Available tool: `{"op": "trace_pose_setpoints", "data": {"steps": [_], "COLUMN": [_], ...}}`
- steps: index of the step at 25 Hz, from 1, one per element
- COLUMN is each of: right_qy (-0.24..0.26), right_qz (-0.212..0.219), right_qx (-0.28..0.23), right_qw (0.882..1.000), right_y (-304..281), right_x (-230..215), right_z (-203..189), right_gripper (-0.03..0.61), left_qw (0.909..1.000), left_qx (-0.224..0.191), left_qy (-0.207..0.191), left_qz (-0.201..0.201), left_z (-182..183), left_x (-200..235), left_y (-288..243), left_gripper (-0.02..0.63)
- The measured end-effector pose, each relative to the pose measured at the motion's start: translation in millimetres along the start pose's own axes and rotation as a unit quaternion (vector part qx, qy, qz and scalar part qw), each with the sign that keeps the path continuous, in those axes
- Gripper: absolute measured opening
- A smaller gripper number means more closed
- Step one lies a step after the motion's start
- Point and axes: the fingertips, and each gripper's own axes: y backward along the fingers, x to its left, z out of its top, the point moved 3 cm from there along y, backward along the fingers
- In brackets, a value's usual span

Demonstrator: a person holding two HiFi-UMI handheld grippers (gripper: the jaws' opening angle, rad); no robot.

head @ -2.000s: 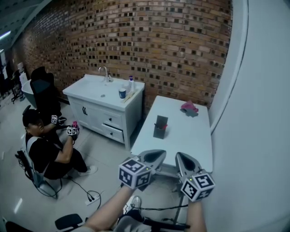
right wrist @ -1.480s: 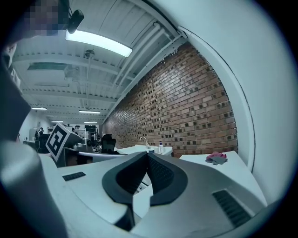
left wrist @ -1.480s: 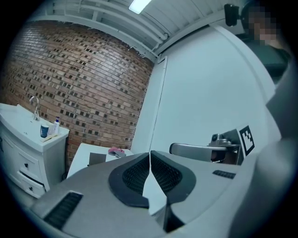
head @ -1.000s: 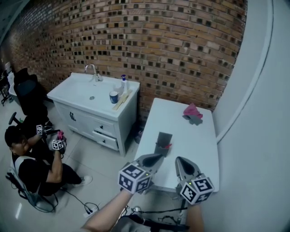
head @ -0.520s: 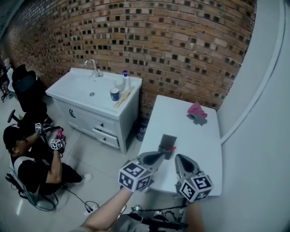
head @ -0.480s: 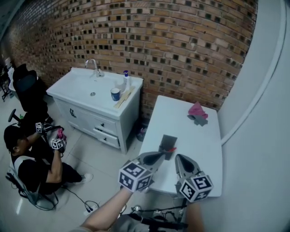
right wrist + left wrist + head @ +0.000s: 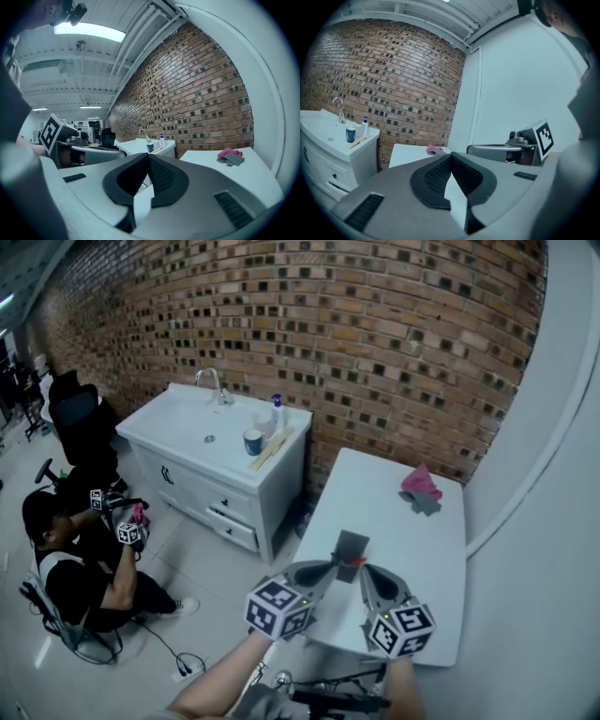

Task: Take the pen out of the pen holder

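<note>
Far to the left of the white table point(image 7: 412, 540), a person point(image 7: 75, 568) sits low by the tiled floor, close to a black chair point(image 7: 82, 418). Just left of the table, against the brick wall point(image 7: 375, 334), stands a white sink cabinet point(image 7: 211, 465). A faucet point(image 7: 214, 385), a blue cup point(image 7: 252, 441) and a small bottle point(image 7: 277, 412) are on top of it.

On the table's left half, toward its near end, the dark pen holder point(image 7: 351, 545) stands upright. A red pen point(image 7: 357, 562) pokes out at the holder's near edge.

The left gripper point(image 7: 337, 564) is held over the table's near end. From the head view its tip lies just beside the holder, and contact cannot be judged. Its jaws are pressed together with nothing between them. The right gripper point(image 7: 365, 571) hangs just to the right, over the same end of the table, and its jaws are likewise closed on nothing.

Toward the table's far right corner, a pink cloth point(image 7: 419, 482) lies against a grey one point(image 7: 427, 503). A white wall point(image 7: 544, 521) runs along the table's right side.
</note>
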Motion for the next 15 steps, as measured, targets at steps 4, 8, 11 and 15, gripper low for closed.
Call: {"op": "trace_pose_setpoints", "data": {"steps": [4, 8, 11, 15], "right_qy": [-0.002, -0.004, -0.004, 0.000], "right_qz": [0.000, 0.002, 0.000, 0.000], "right_qx": [0.006, 0.011, 0.013, 0.017], "right_qw": [1.000, 1.000, 1.000, 1.000], "right_y": [-0.8, -4.3, -6.2, -13.5], "right_x": [-2.7, -3.0, -5.6, -9.5], "right_z": [-0.9, -0.6, -2.1, -5.2], "right_gripper": [0.003, 0.003, 0.003, 0.003], "left_qw": [1.0000, 0.9999, 0.9998, 0.9998], "left_qx": [0.006, 0.010, 0.016, 0.018], "left_qy": [-0.001, -0.002, -0.003, -0.002], "left_qz": [0.005, 0.008, 0.009, 0.010], "left_z": [-3.7, -5.4, -8.8, -10.3], "left_x": [0.9, 4.0, 5.8, 9.4], "left_y": [-5.3, -7.2, -9.3, -13.3], "left_gripper": [0.002, 0.002, 0.002, 0.002]}}
